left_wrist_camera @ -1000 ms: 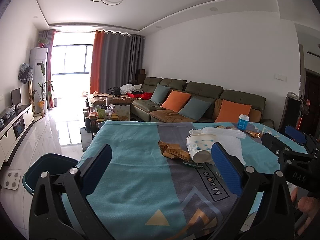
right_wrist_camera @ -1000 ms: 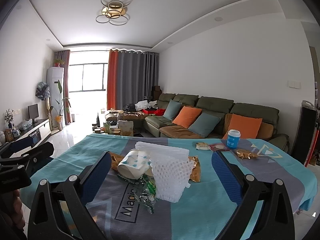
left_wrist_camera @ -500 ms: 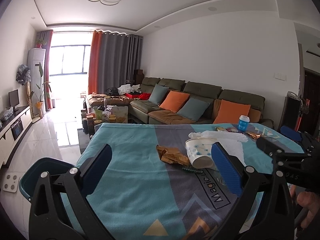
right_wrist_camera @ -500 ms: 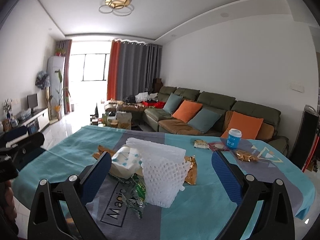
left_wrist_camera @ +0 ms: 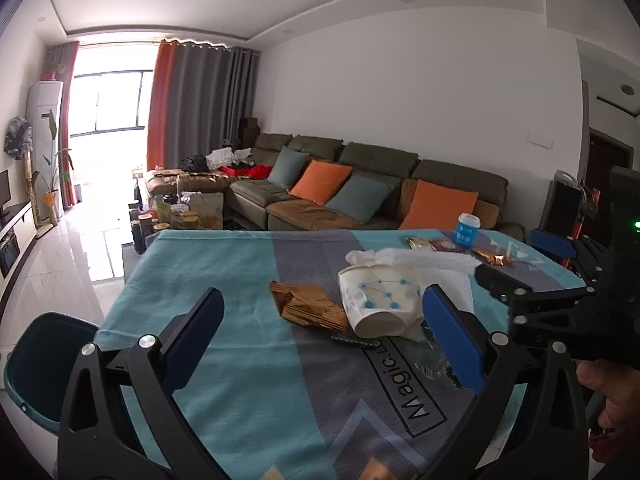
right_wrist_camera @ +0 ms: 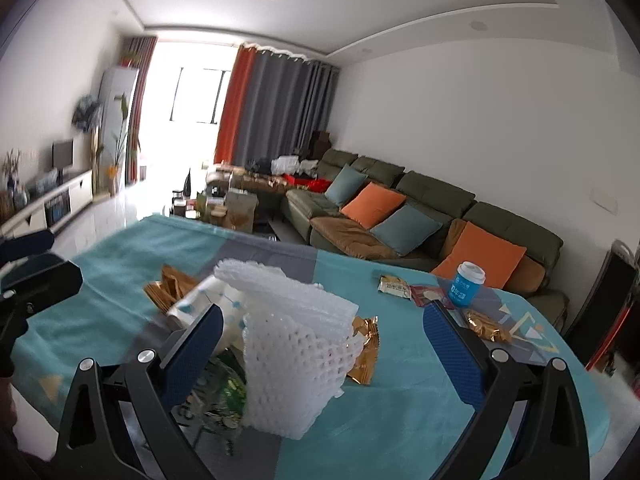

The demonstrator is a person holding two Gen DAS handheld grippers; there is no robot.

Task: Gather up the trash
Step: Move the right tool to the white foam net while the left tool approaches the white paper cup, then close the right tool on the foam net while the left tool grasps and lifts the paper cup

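Both hand-held grippers were spread wide, nothing held. White foam net [right_wrist_camera: 296,364] was seen lying on the surface directly between the right hand-held gripper [right_wrist_camera: 320,354] fingers, nearer than the left hand-held gripper [left_wrist_camera: 320,344]; paper cup [left_wrist_camera: 380,304] lay beside it.

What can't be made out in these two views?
- Green wrapper: right wrist view, mostly hidden by the foam net and motion blur.
- Paper cup: right wrist view, blurred, partly behind the net.
- Bin: left wrist view, contents hidden by the table edge and left claw.
- Blue cup label: too small.
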